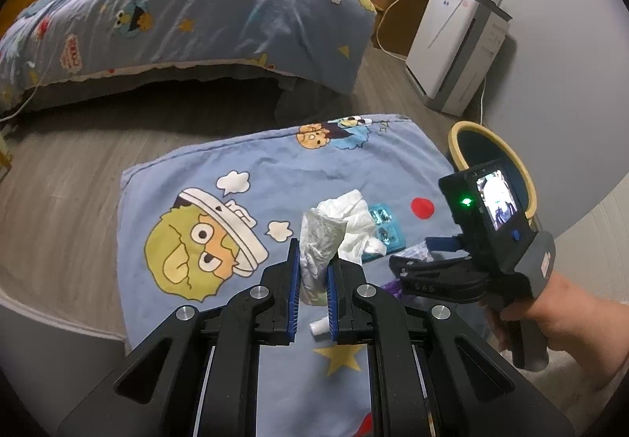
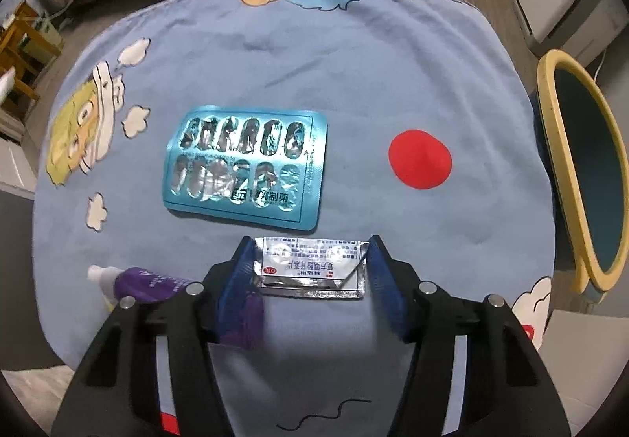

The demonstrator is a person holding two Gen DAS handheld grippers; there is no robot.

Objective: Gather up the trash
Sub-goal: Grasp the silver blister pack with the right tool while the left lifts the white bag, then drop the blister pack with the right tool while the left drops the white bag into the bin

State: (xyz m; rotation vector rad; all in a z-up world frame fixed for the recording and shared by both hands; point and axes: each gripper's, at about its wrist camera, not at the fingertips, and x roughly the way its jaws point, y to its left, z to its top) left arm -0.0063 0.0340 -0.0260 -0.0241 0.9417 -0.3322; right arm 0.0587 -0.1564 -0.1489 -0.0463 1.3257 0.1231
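Note:
My left gripper [image 1: 313, 260] is shut on a crumpled white tissue [image 1: 320, 232], lifted above the blue cartoon cloth [image 1: 236, 146]. A second crumpled tissue [image 1: 355, 215] lies just behind it, partly over a teal blister pack [image 1: 387, 226]. In the right wrist view, my right gripper [image 2: 310, 244] points down at the cloth, and its blue pads touch both ends of a silver foil sachet [image 2: 310, 266] lying flat. The emptied blister pack [image 2: 245, 169] lies just beyond it. A purple tube with a white cap [image 2: 145, 283] lies beside the left finger.
A yellow-rimmed bin [image 2: 548, 130] with a dark inside stands at the cloth's right edge, and its rim [image 1: 458, 134] shows behind the right gripper. Beyond the cloth are wood floor, a bed [image 1: 196, 4] and a white appliance [image 1: 452, 52] by the wall.

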